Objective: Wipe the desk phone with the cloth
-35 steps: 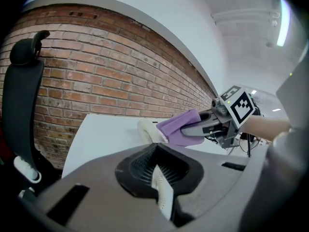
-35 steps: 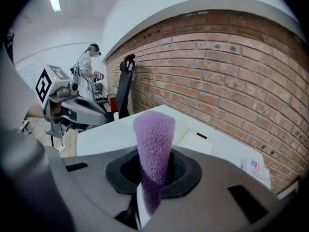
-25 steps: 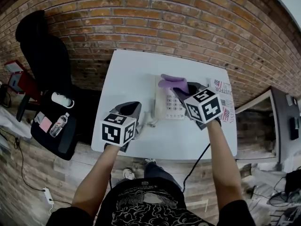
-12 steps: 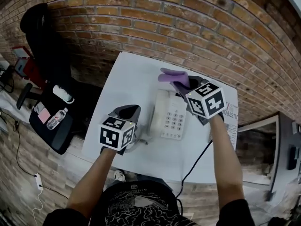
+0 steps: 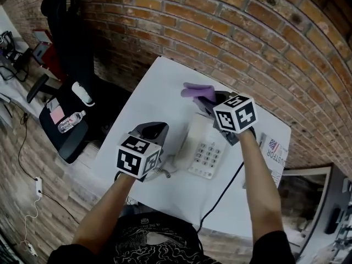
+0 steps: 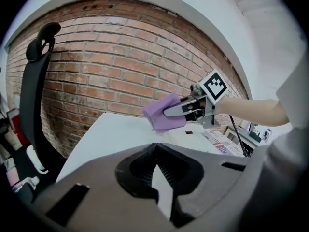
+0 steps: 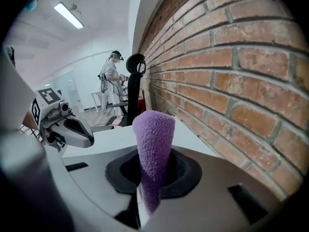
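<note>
Far end of desk phone [image 5: 206, 157] hidden under right claw [image 5: 204, 99] in head view. From left gripper view, mostly blocked by body of left claw [image 6: 155, 164], only pale strip showing. Lower end of purple cloth [image 7: 153, 149] lost between right claw's jaws. Print on paper [image 5: 275, 152] at tabletop [image 5: 159, 92] edge partly covered by forearm [image 5: 258, 169], too small to read. Distant person [image 7: 112, 76] too small for detail. Small items on chair seat [image 5: 69, 142] unclear.

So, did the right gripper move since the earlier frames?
Yes: the right gripper, holding the cloth, has shifted along the desk phone from beside its keypad toward its far end, nearer the brick wall.
</note>
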`<act>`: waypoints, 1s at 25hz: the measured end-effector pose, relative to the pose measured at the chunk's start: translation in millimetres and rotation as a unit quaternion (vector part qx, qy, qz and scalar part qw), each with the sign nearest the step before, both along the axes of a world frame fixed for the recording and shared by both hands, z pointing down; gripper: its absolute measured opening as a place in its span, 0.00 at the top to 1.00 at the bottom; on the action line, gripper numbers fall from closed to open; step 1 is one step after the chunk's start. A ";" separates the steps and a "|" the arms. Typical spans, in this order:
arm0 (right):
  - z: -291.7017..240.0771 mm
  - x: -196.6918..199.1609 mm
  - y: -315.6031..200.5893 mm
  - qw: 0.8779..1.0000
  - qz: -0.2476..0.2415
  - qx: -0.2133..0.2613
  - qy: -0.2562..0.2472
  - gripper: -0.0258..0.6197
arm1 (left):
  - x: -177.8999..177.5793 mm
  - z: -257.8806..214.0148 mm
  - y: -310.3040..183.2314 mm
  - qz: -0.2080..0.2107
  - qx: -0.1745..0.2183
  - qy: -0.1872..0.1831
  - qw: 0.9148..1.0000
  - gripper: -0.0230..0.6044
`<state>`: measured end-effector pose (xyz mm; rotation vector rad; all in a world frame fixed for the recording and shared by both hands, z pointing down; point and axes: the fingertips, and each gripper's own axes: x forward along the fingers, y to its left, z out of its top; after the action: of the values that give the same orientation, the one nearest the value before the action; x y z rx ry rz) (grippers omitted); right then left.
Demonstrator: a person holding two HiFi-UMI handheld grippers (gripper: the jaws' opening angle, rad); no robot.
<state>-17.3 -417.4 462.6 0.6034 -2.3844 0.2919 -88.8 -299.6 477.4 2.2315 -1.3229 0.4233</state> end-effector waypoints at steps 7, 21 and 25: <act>31.7 -12.4 -2.1 0.996 -0.009 -0.086 -0.036 0.88 | -2.9 10.5 1.7 -0.024 -0.009 -0.007 1.000 0.95; 35.0 12.8 9.1 0.990 -0.025 -0.132 -0.039 0.88 | 14.4 2.9 -3.2 -0.032 0.002 -0.002 0.999 0.95; 35.0 27.2 10.8 0.990 -0.010 -0.135 -0.039 0.88 | 22.6 0.6 -5.1 -0.024 0.004 -0.004 1.000 0.95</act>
<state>10.0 -406.6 497.7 0.4489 -2.3689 0.6287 -66.2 -304.6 478.1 2.2025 -1.3822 0.4098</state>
